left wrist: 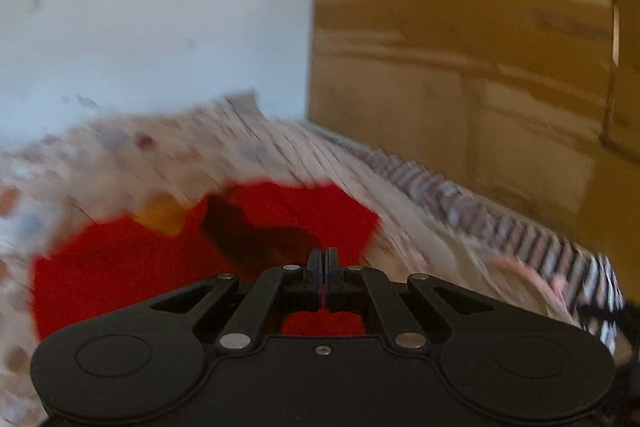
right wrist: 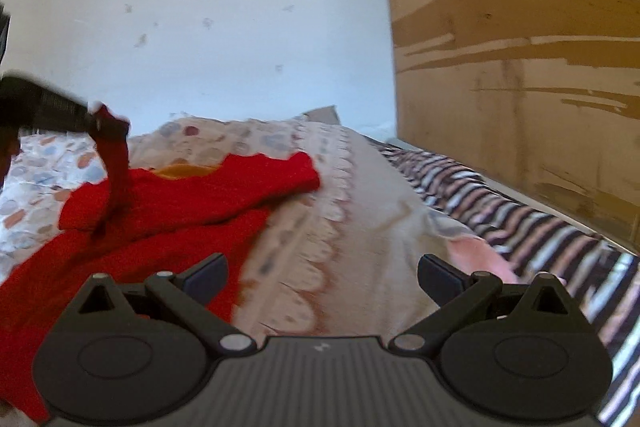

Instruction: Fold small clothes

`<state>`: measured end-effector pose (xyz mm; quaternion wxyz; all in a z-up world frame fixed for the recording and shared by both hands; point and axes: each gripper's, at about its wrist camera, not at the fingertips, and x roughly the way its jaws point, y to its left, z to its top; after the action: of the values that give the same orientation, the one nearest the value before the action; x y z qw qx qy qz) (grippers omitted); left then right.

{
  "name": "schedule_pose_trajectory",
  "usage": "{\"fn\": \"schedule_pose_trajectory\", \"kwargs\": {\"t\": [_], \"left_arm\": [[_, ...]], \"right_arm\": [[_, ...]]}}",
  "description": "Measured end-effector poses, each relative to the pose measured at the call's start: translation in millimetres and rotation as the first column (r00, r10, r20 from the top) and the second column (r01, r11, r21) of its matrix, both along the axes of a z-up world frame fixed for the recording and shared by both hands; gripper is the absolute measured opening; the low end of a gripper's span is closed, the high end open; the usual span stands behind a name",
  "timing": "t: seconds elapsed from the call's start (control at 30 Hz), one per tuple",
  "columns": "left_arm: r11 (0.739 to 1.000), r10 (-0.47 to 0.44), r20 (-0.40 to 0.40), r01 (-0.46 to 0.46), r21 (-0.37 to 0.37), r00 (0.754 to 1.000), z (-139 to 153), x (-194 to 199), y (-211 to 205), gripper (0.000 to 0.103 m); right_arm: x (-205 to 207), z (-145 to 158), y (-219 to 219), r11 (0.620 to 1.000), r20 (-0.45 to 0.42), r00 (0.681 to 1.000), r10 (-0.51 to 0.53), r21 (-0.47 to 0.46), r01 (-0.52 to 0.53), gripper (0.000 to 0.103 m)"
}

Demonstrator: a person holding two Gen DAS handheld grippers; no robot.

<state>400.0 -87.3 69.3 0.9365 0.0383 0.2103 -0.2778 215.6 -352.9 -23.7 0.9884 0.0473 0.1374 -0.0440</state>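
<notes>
A small bright red knitted garment (right wrist: 168, 203) lay spread on a bed, over a pale bedsheet printed with muted orange, blue and brown blobs (right wrist: 40, 171). A scalloped, peach-trimmed edge of the sheet (right wrist: 336, 227) ran along the garment's right side. Beyond that lay a blanket striped in black, white and pink (right wrist: 520, 219), next to a tall brown wooden panel (right wrist: 520, 67). A pale, lightly marked wall (right wrist: 240, 27) stood behind the bed.

In the right wrist view, the right tool (right wrist: 320, 277) hung low over the sheet, just right of the garment's near edge. Its two dark fingers stood wide apart with nothing between them. At the far left of the same view, the left tool (right wrist: 94, 117) was closed on a corner of the red garment, and a strip of the fabric hung from it down to the rest of the cloth. An orange-yellow patch (right wrist: 184, 171) showed at the garment's far edge.

The left wrist view was heavily blurred. There the left tool's black fingers (left wrist: 316, 259) were pressed together, with a thin sliver of red visible in the seam between them. Red fabric (left wrist: 120, 267) filled the area below and ahead, crossed by a dark shadow.
</notes>
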Motion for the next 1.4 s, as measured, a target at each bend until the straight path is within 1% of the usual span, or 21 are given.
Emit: {"fn": "schedule_pose_trajectory", "kwargs": {"t": [0.07, 0.2, 0.23, 0.27, 0.3, 0.37, 0.43, 0.47, 0.5, 0.53, 0.6, 0.7, 0.8, 0.93, 1.03, 1.13, 1.17, 1.2, 1.27, 1.33, 1.4], "left_arm": [[0.999, -0.035, -0.051, 0.035, -0.011, 0.998, -23, -2, -8, 0.0], [0.998, -0.057, -0.125, 0.056, -0.014, 0.99, -58, -9, -15, 0.0], [0.998, -0.063, -0.138, 0.061, -0.022, 0.988, -63, -9, -12, 0.004], [0.998, -0.066, -0.153, 0.062, -0.028, 0.986, -67, -6, -11, 0.009], [0.998, -0.061, -0.162, 0.057, -0.029, 0.985, -70, -7, -8, 0.018], [0.998, -0.049, -0.169, 0.044, -0.033, 0.984, -71, -9, 1, 0.026], [0.999, -0.039, -0.176, 0.032, -0.044, 0.984, -70, -12, 12, 0.04], [0.999, -0.02, -0.173, 0.012, -0.049, 0.985, -69, -15, 20, 0.054], [0.999, 0.002, -0.167, -0.01, -0.049, 0.986, -66, -17, 28, 0.064], [0.998, 0.029, -0.159, -0.036, -0.046, 0.987, -63, -19, 38, 0.069], [0.996, 0.074, -0.153, -0.08, -0.036, 0.985, -61, -21, 58, 0.074], [0.98, 0.198, -0.144, -0.199, 0.004, 0.97, -63, -17, 94, 0.085], [0.95, 0.312, -0.149, -0.311, 0.027, 0.938, -65, -8, 133, 0.086], [0.892, 0.451, -0.124, -0.451, 0.027, 0.884, -64, 23, 183, 0.091], [0.864, 0.497, -0.141, -0.504, -0.011, 0.856, -63, 62, 214, 0.091], [0.84, 0.519, -0.18, -0.538, -0.074, 0.835, -59, 100, 237, 0.091], [0.833, 0.52, -0.199, -0.545, -0.097, 0.83, -58, 112, 242, 0.091], [0.829, 0.517, -0.218, -0.548, -0.114, 0.827, -58, 125, 246, 0.091], [0.815, 0.516, -0.267, -0.563, -0.139, 0.814, -59, 146, 251, 0.09], [0.806, 0.511, -0.312, -0.573, -0.148, 0.801, -64, 165, 253, 0.084], [0.803, 0.508, -0.346, -0.579, -0.141, 0.789, -69, 179, 253, 0.079]], "right_arm": [[-3, -4, -5, 1.0, -0.007, 1.0, -0.026, -0.009, 0.026, 0.103], [-1, -10, -14, 0.998, -0.031, 0.997, -0.068, 0.001, 0.068, 0.103], [-1, -11, -15, 0.997, -0.034, 0.997, -0.071, 0.002, 0.071, 0.103], [-2, -13, -14, 0.997, -0.036, 0.997, -0.072, 0.001, 0.072, 0.103], [-2, -14, -13, 0.997, -0.04, 0.997, -0.072, -0.001, 0.072, 0.103], [-1, -16, -10, 0.998, -0.047, 0.997, -0.064, -0.007, 0.063, 0.103], [1, -16, -5, 0.999, -0.05, 0.997, -0.051, -0.018, 0.05, 0.103], [2, -16, -3, 0.999, -0.05, 0.998, -0.044, -0.026, 0.043, 0.103], [3, -16, 0, 0.999, -0.05, 0.998, -0.038, -0.032, 0.037, 0.103], [4, -16, 1, 0.999, -0.05, 0.998, -0.032, -0.037, 0.03, 0.103], [6, -14, 4, 0.999, -0.049, 0.999, -0.018, -0.043, 0.016, 0.103], [10, -11, 8, 0.999, -0.047, 0.999, 0.005, -0.048, -0.008, 0.103], [18, -2, 13, 0.997, -0.036, 0.999, 0.038, -0.066, -0.04, 0.103], [47, 21, 28, 0.989, -0.034, 0.991, 0.129, -0.074, -0.131, 0.103], [80, 34, 48, 0.976, -0.046, 0.975, 0.218, -0.009, -0.218, 0.103], [112, 39, 71, 0.95, -0.059, 0.95, 0.307, 0.069, -0.303, 0.103], [122, 40, 80, 0.94, -0.059, 0.94, 0.337, 0.076, -0.332, 0.103], [129, 39, 87, 0.937, -0.06, 0.935, 0.348, 0.063, -0.345, 0.103], [145, 35, 105, 0.942, -0.081, 0.94, 0.332, -0.014, -0.334, 0.103], [157, 29, 117, 0.946, -0.119, 0.945, 0.306, -0.076, -0.316, 0.103], [163, 19, 123, 0.944, -0.152, 0.942, 0.299, -0.099, -0.315, 0.103]]}}
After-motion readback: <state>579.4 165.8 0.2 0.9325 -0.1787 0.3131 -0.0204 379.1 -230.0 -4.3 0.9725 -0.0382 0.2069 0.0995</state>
